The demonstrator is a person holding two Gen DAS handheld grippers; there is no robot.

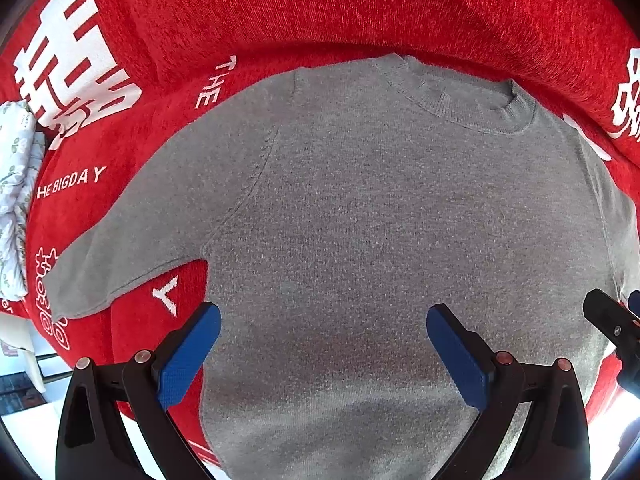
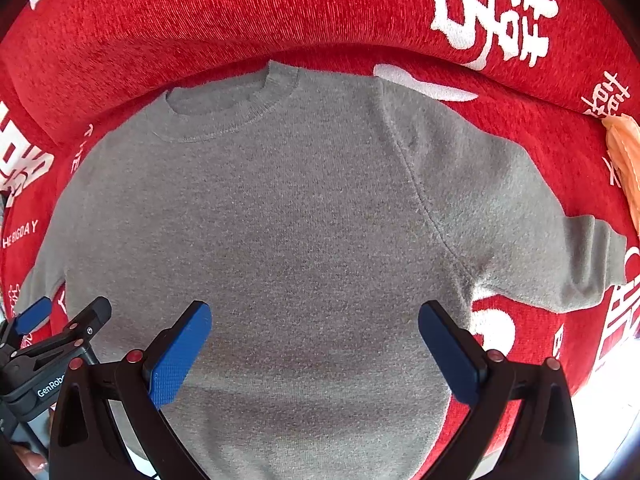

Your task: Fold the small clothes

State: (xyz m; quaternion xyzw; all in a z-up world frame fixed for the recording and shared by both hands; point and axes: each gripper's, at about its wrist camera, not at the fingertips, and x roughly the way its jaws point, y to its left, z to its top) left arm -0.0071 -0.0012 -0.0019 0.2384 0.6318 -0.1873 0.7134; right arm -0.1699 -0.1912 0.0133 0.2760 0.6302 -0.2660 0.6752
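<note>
A small grey knit sweater [image 1: 360, 220] lies flat, front up, on a red cloth [image 1: 280, 8], collar [image 1: 472, 104] at the far side. Its left sleeve [image 1: 120, 256] spreads out left. In the right wrist view the sweater [image 2: 280, 220] shows with its right sleeve [image 2: 540, 240] spread right. My left gripper [image 1: 323, 322] is open and empty over the lower left part of the sweater body. My right gripper [image 2: 315, 320] is open and empty over the lower right part. Each gripper shows at the edge of the other's view.
The red cloth [image 2: 240, 12] carries white characters and lettering and rises at the back like a cushion. A white patterned fabric [image 1: 16, 184] lies at the far left. An orange cloth [image 2: 624, 156] lies at the far right. The near edge drops off to a bright floor.
</note>
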